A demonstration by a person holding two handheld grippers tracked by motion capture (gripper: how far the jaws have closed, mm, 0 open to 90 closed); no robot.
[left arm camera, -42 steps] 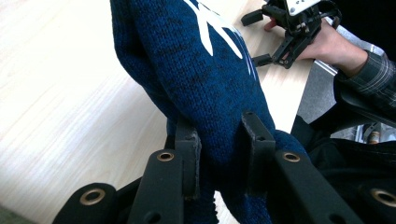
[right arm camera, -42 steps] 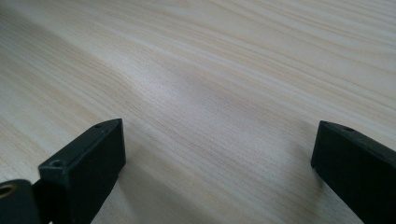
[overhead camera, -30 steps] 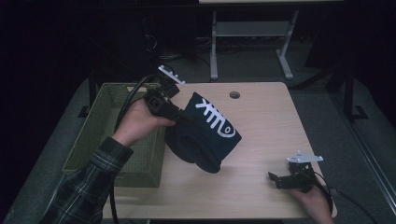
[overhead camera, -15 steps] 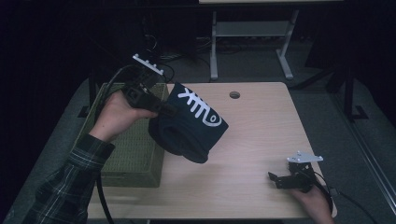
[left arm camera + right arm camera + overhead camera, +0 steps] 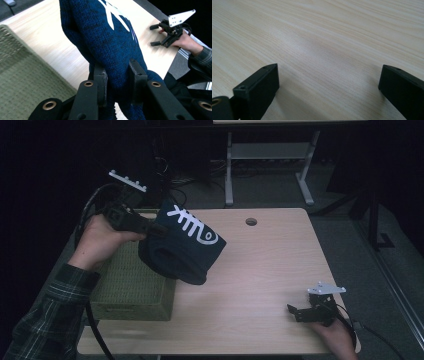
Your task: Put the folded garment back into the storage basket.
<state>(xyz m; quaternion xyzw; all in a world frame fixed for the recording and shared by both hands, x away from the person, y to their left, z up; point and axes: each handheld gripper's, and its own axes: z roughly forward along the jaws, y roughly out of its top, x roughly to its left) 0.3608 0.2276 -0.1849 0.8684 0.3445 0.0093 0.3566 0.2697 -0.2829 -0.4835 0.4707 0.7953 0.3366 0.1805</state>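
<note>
Standing behind the light wooden table (image 5: 260, 285): a white metal frame (image 5: 270, 157); sitting at its left edge: a green woven basket (image 5: 132, 287).

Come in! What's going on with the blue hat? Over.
Left gripper clamps blue hat, lifted beside green basket. Right gripper open on table. Nothing blocking.

The knitted garment (image 5: 182, 250) hangs above the table (image 5: 260, 270), over its left part, and it is held at its left end between the jaws of the left gripper (image 5: 150, 227). Under the garment and to its left stands the basket (image 5: 132, 287), at the left edge of the table. The right gripper (image 5: 297, 311) rests on the table near the front right corner, well apart from the garment. A round hole (image 5: 251, 222) lies in the tabletop near the far edge. Behind the table stands a frame (image 5: 265, 155) on the floor.
</note>
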